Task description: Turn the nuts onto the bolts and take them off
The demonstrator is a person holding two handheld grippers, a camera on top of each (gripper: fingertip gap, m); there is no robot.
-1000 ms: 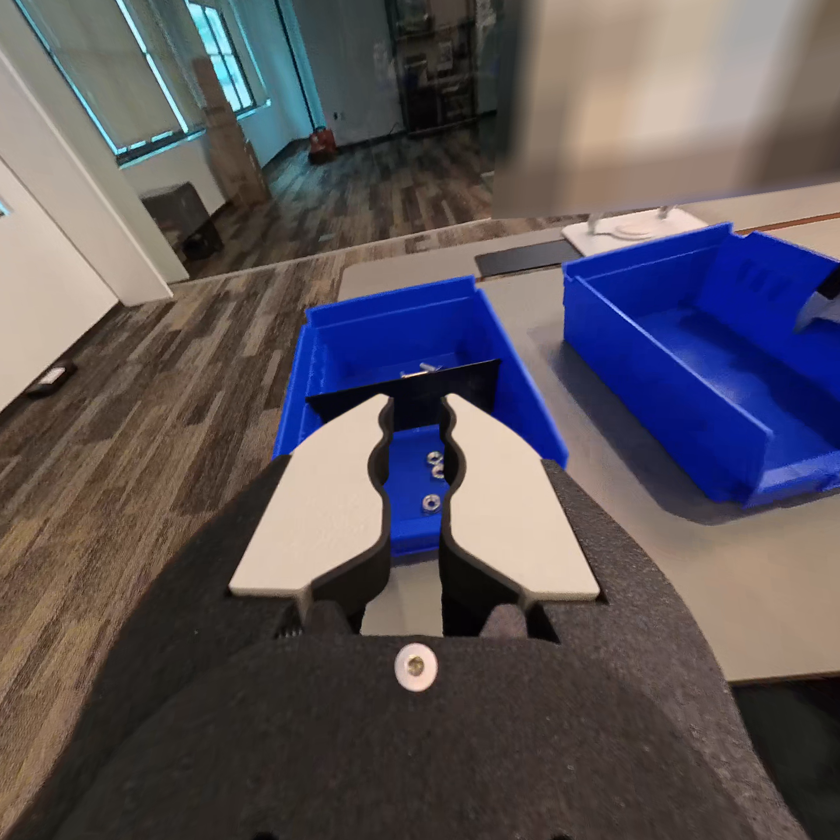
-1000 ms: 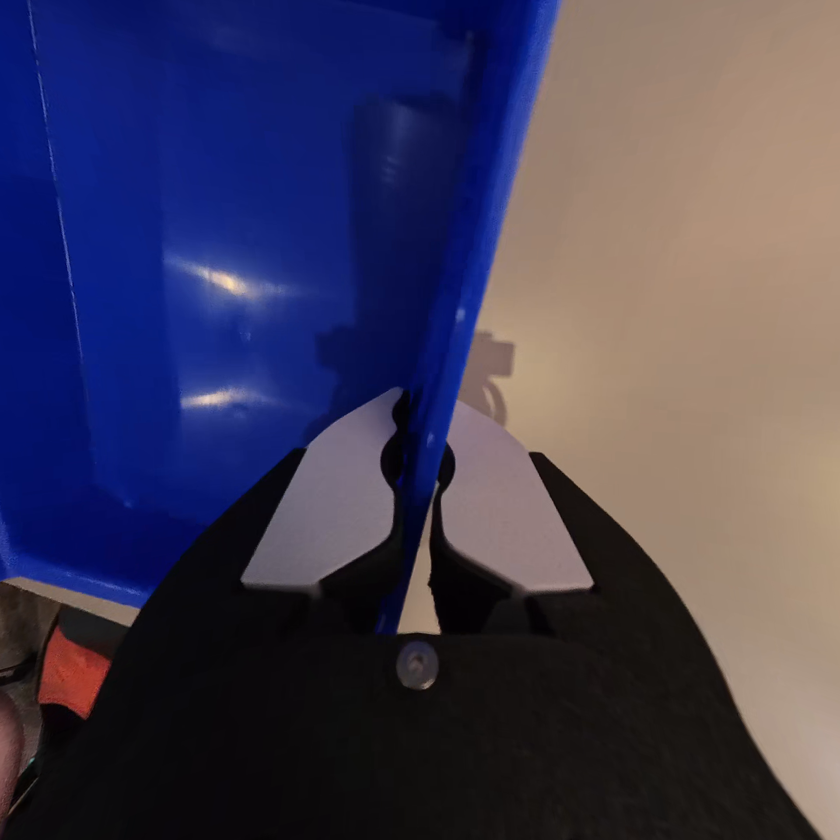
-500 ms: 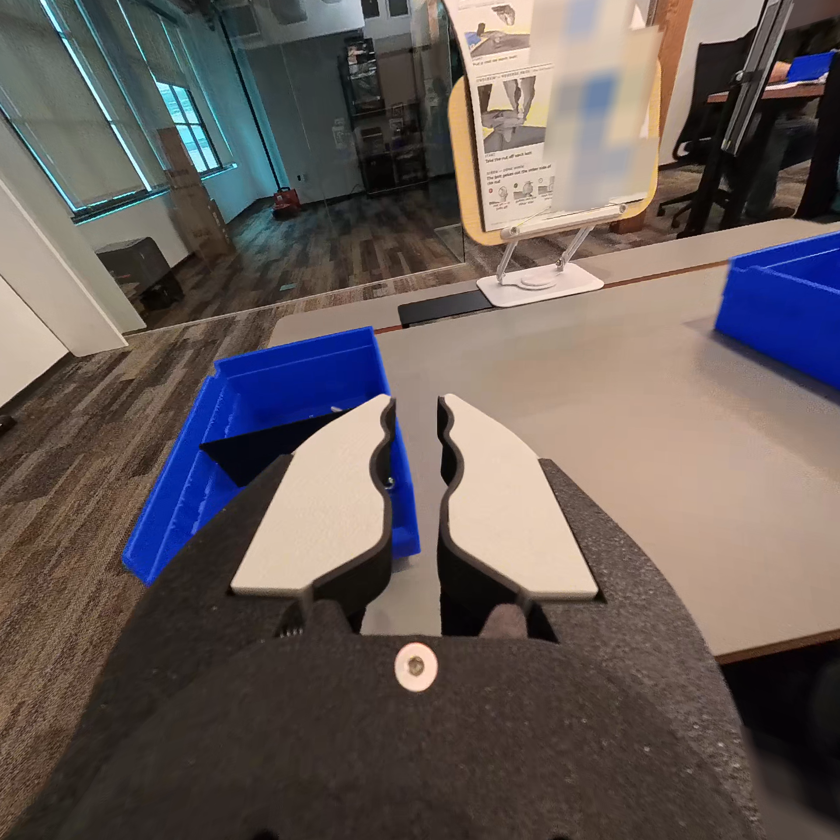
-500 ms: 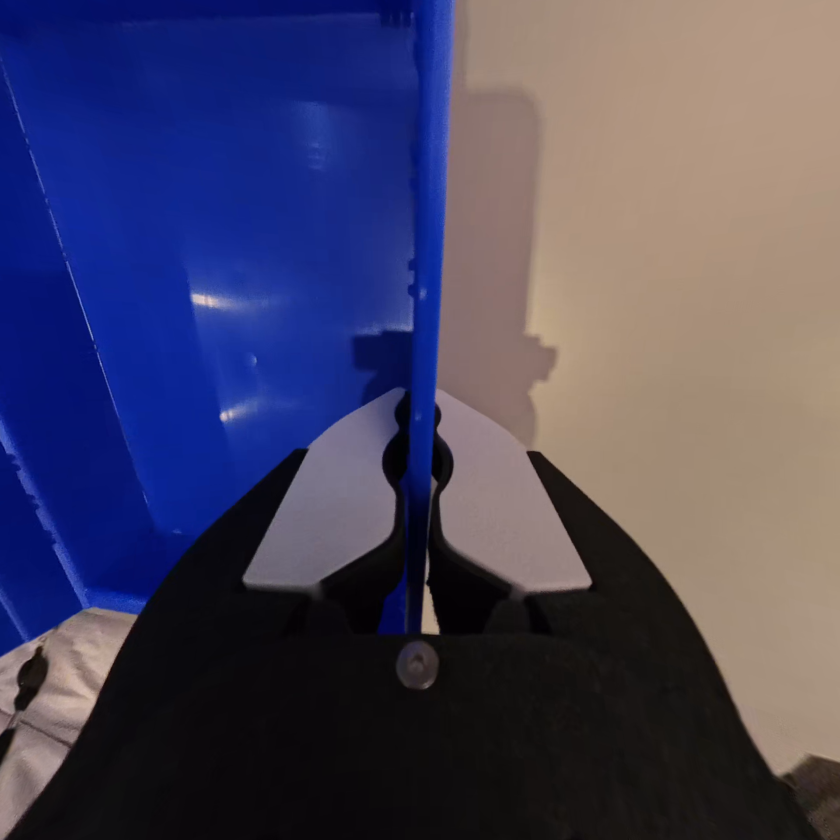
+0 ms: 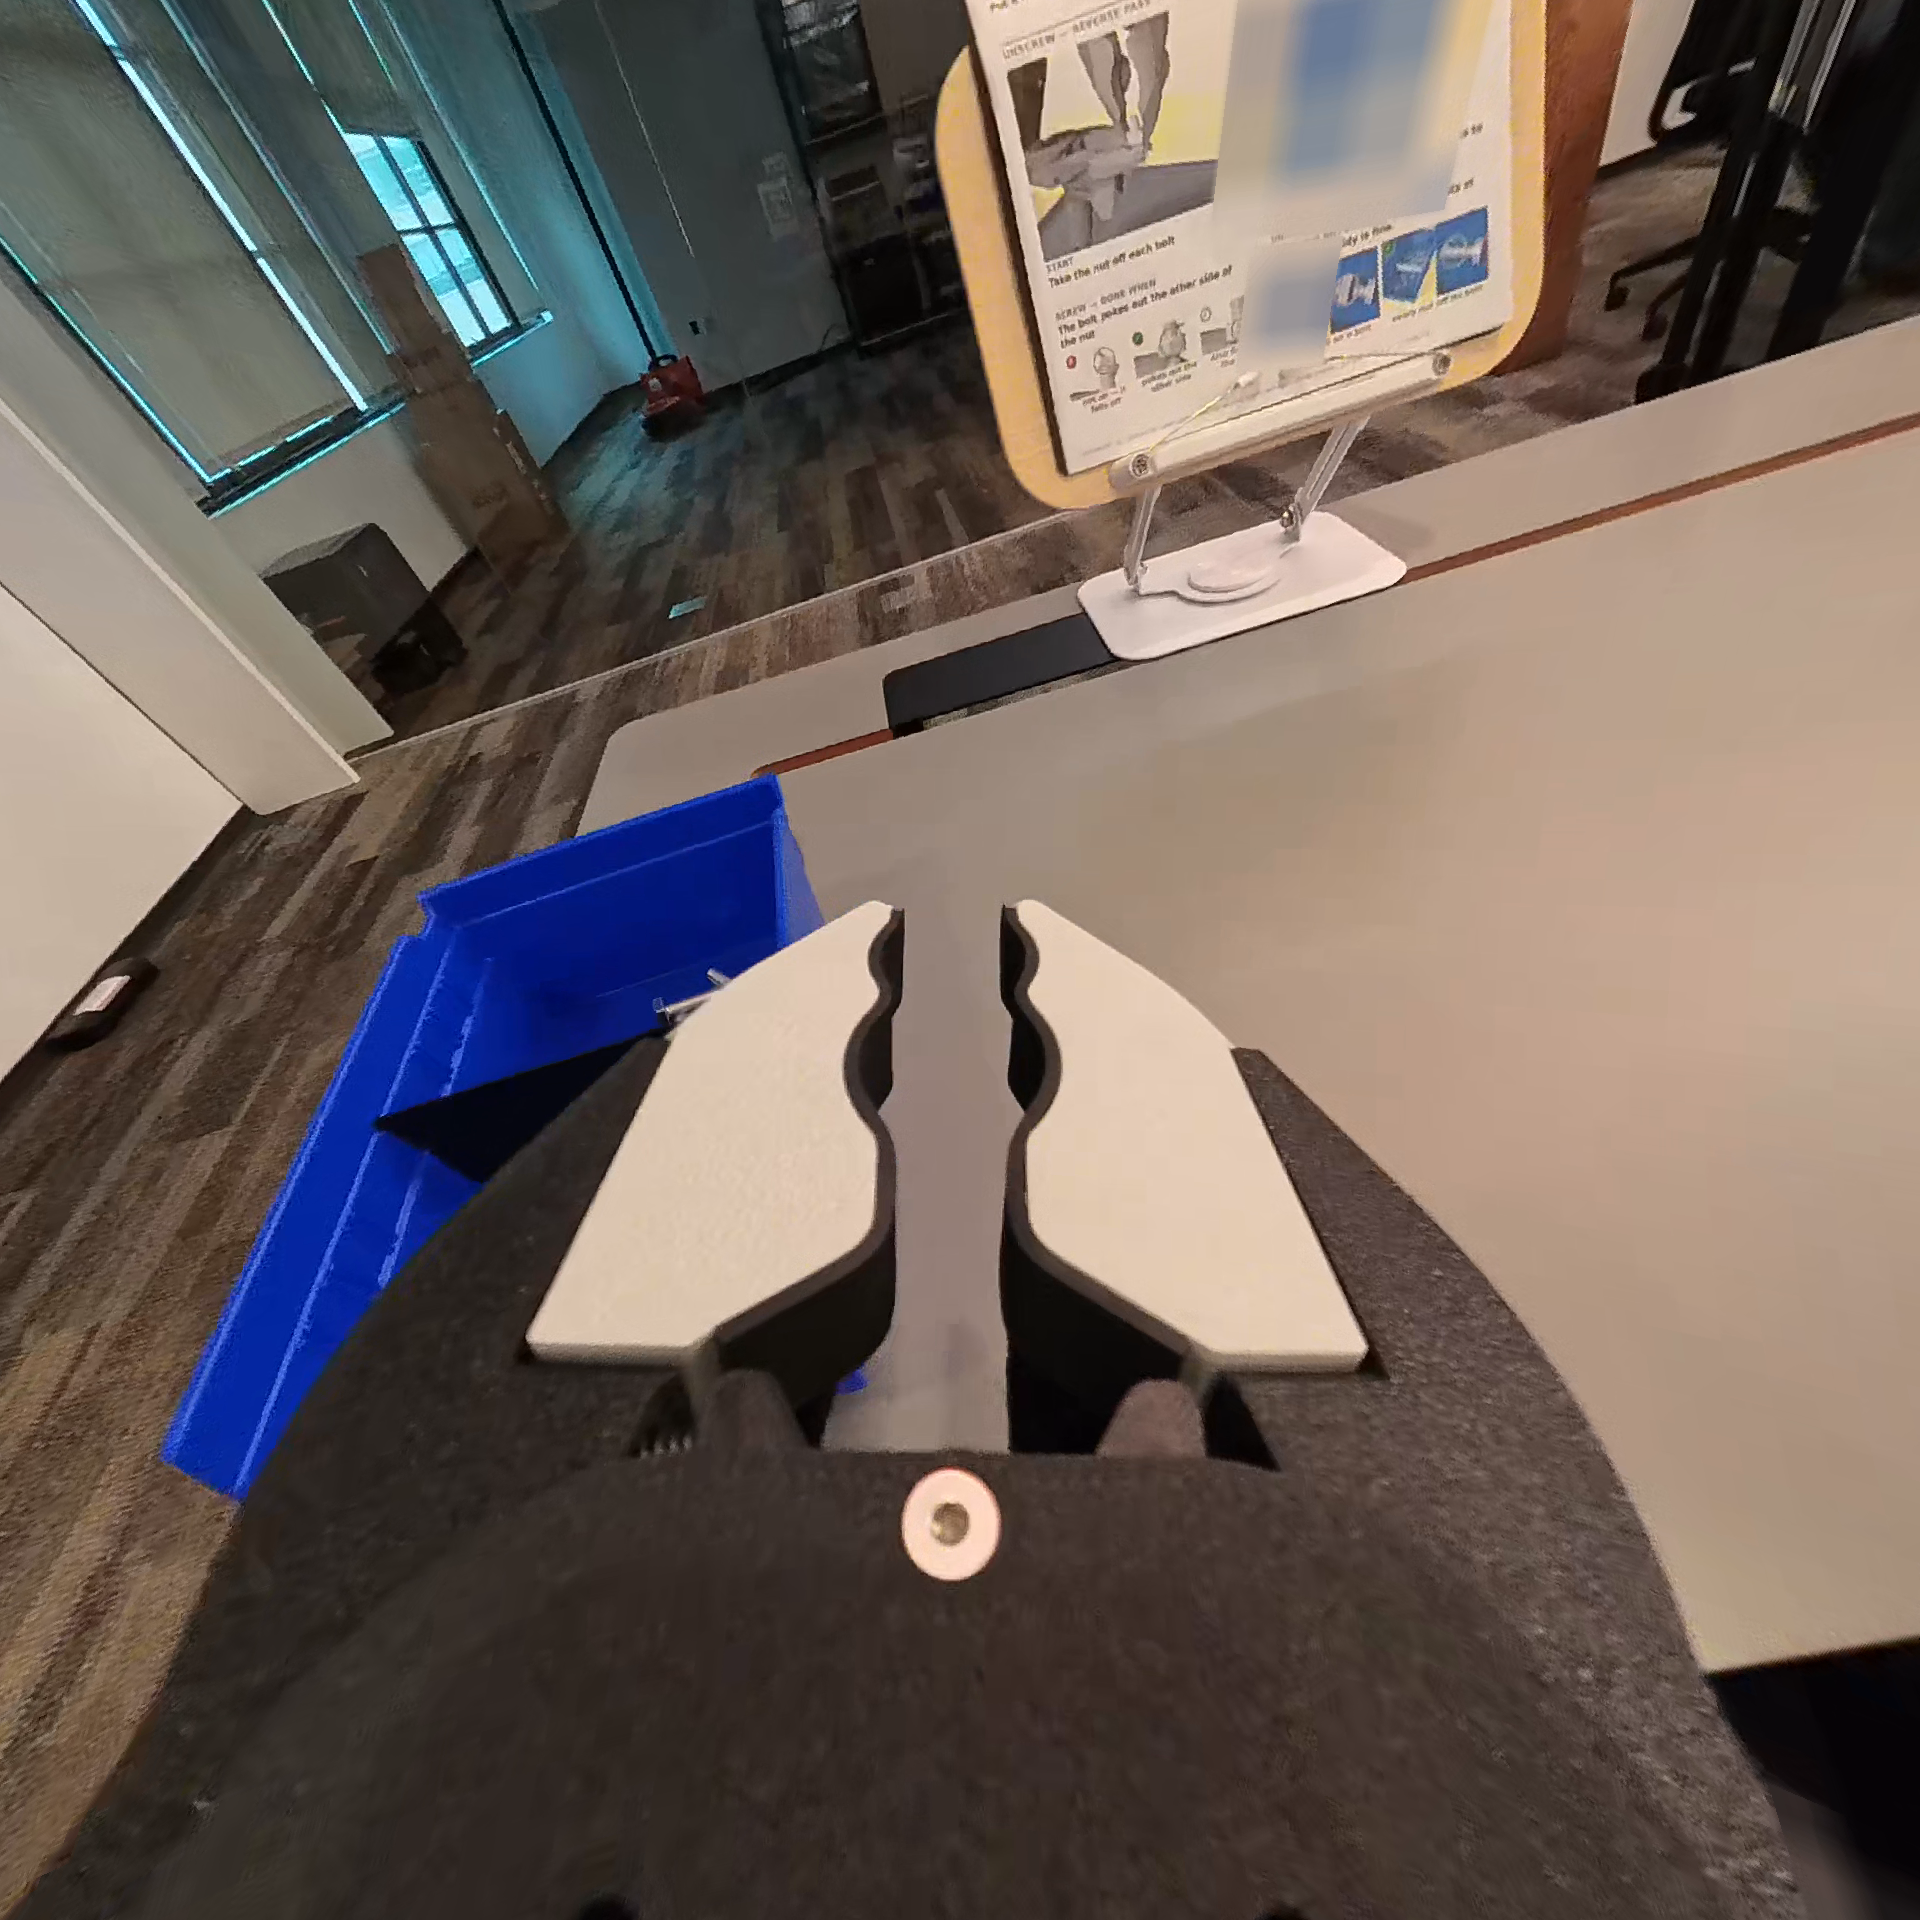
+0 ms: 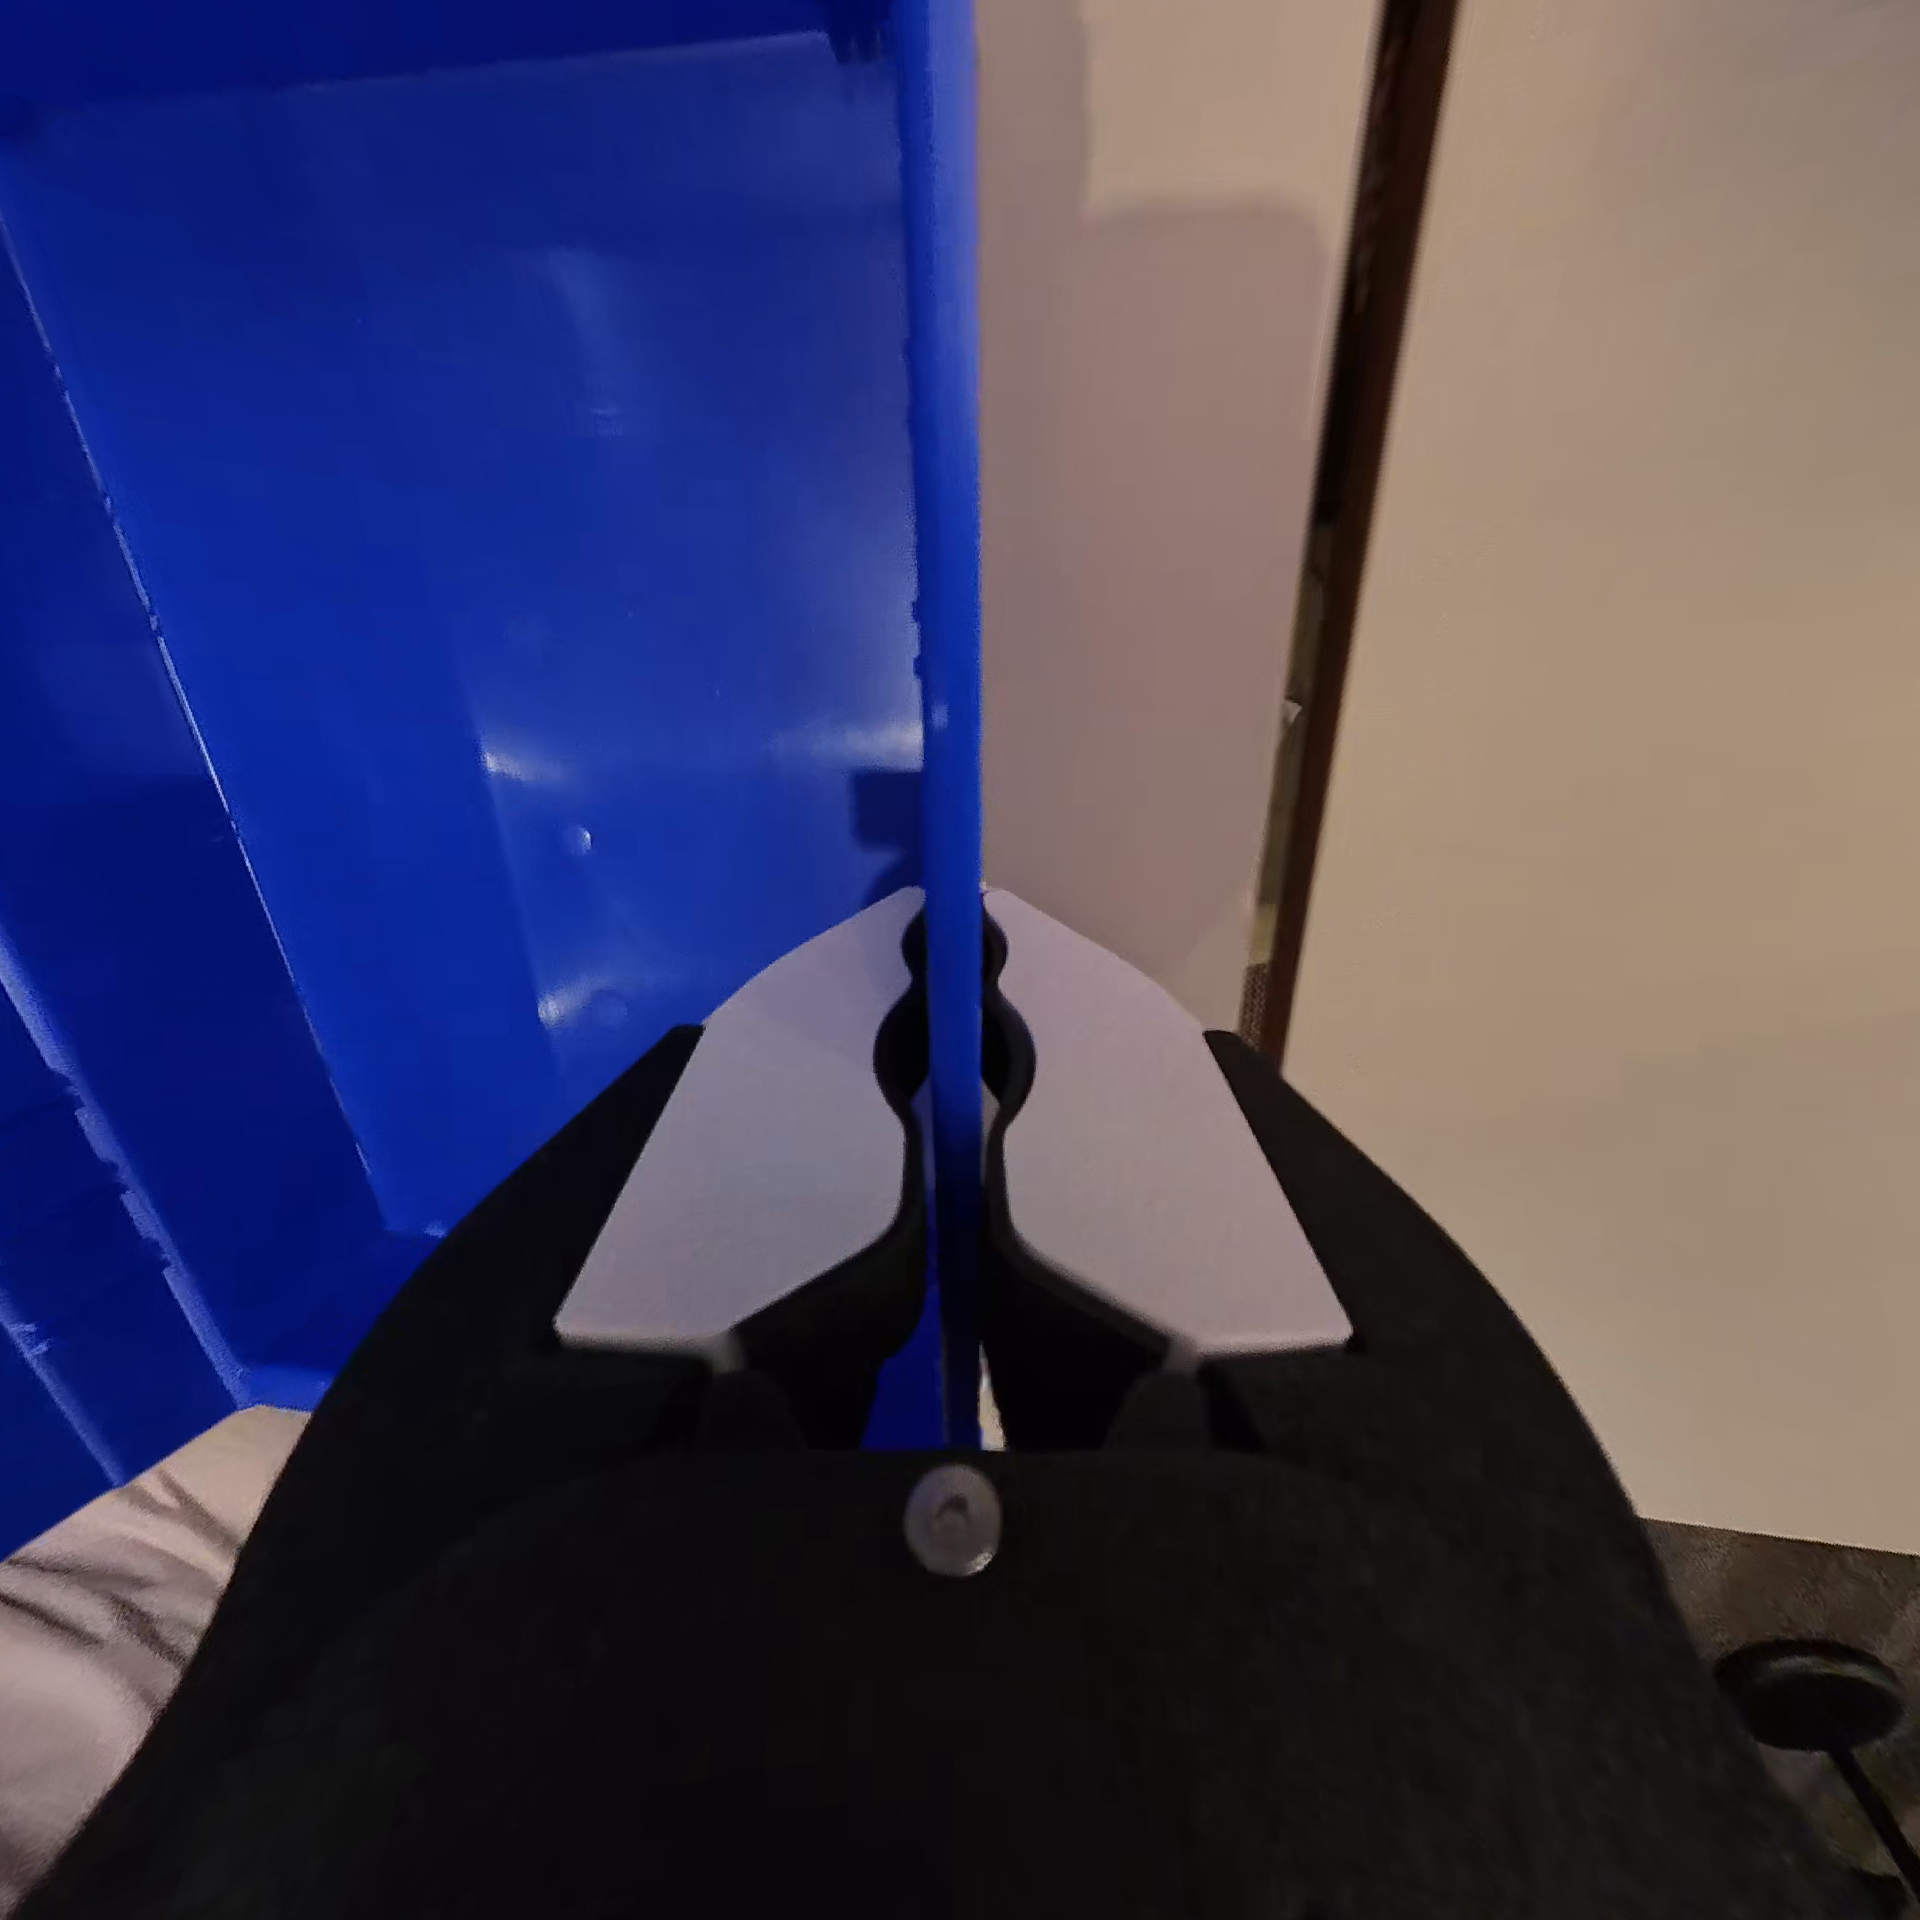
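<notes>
In the left wrist view a blue bin (image 5: 582, 935) with a black divider (image 5: 488, 1117) sits at the table's left edge. A bolt (image 5: 691, 1000) lies in its far compartment. My left gripper (image 5: 951, 925) is open and empty, above the bare table just right of that bin. In the right wrist view my right gripper (image 6: 945, 914) is shut on the side wall of a second, empty blue bin (image 6: 520, 623). The wall runs straight up between the fingers. No nuts show now.
A grey table (image 5: 1455, 935) stretches to the right. A tilted stand (image 5: 1236, 260) with an instruction sheet stands at the back on a white base. A dark strip (image 6: 1340, 520) crosses the table right of the held bin. Floor lies left of the table. The grippers' ends are close to 85 cm from one another.
My left gripper has swung right, off the divided bin and over bare table. The second bin has left the left view. The right gripper has carried its bin along, still gripping the wall.
</notes>
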